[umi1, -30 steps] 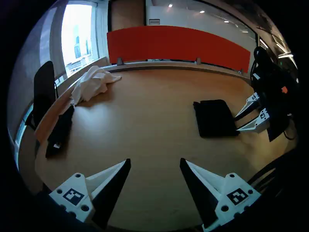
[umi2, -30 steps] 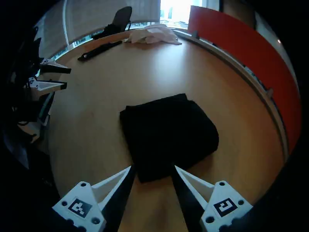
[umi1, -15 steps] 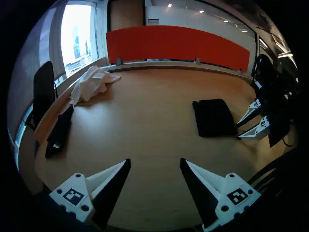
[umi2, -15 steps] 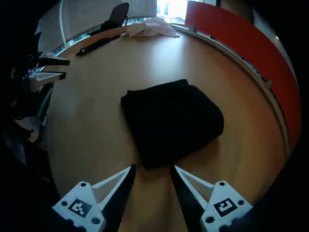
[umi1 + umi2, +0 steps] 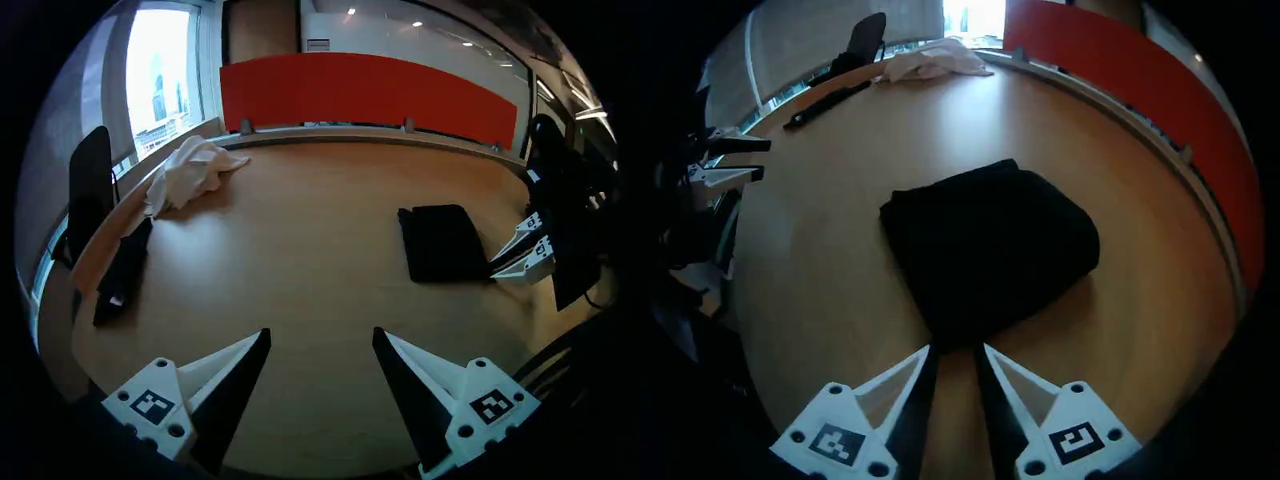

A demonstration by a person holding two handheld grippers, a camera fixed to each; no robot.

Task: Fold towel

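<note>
Plainly, the next move turns on the near corner of the black towel, which lies dead ahead of the right gripper and points straight into the slim gap between its fingers. They stand narrow, with a strip of wood showing between them, and I cannot tell whether the tips pinch the cloth or merely flank it. The towel sits as a compact, folded block on the tabletop, nearer the edge where the right gripper works than the far edge under the red partition. In the left gripper view its slightly longer side seems to run from the near edge towards that partition. The left gripper hangs spread wide and empty over bare wood, well apart from the towel, so the right one is much nearer. A white cloth lies heaped at the far corner.
</note>
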